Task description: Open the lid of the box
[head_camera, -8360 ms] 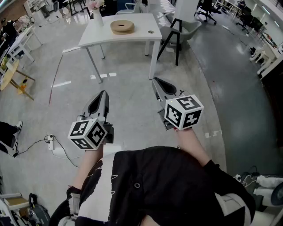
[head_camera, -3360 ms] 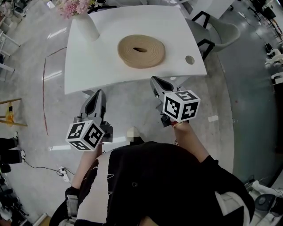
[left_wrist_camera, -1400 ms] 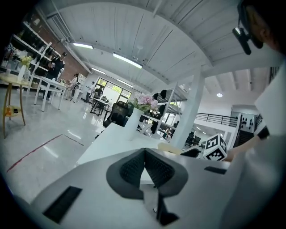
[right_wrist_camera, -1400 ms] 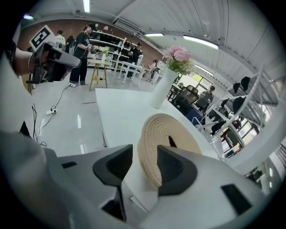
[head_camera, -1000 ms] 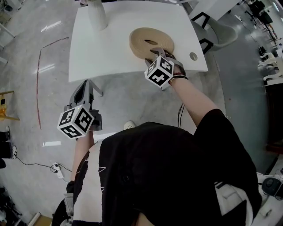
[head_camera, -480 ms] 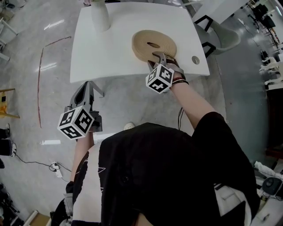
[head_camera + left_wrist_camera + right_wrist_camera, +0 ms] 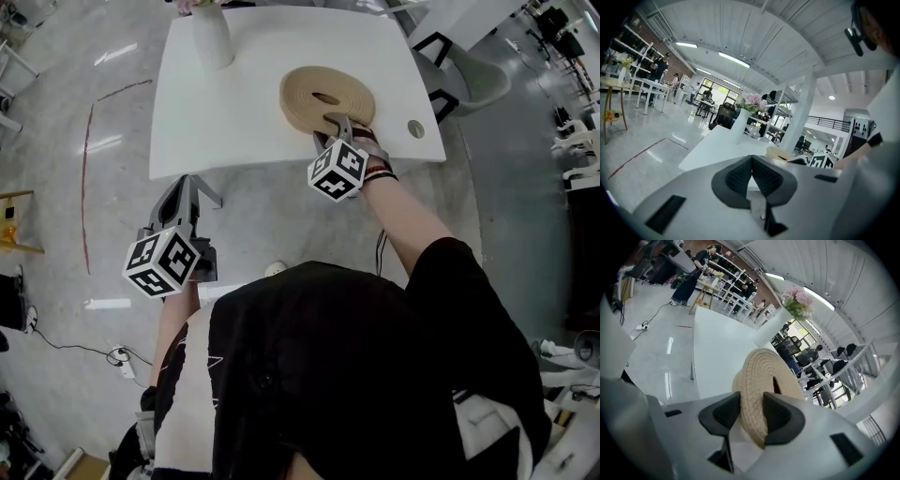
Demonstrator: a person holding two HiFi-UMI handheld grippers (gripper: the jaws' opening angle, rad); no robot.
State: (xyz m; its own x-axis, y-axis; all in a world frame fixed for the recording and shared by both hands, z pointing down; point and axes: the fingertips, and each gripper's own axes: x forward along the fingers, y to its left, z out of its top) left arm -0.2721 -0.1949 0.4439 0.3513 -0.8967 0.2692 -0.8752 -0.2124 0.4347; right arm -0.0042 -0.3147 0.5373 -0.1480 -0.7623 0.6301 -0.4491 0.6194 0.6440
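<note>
A round woven straw box (image 7: 309, 89) with a slotted lid lies on the white table (image 7: 234, 112). My right gripper (image 7: 339, 120) reaches over the table's front edge to the box's near side. In the right gripper view the lid's woven rim (image 7: 761, 380) sits between the two dark pads (image 7: 780, 416), which have just been closing and now press on it from both sides. My left gripper (image 7: 184, 181) hangs over the floor in front of the table, apart from the box. Its pads (image 7: 740, 173) meet with nothing between them.
A white vase (image 7: 213, 37) with pink flowers stands at the table's far left. A small round hole (image 7: 415, 128) pierces the table's near right corner. A grey chair (image 7: 473, 75) stands right of the table, and people and desks (image 7: 712, 268) fill the room behind.
I walked up to the table and my right gripper reached out to the box's near rim, where it has stayed for the last second with its cube tipping slightly. The left gripper has kept still.
</note>
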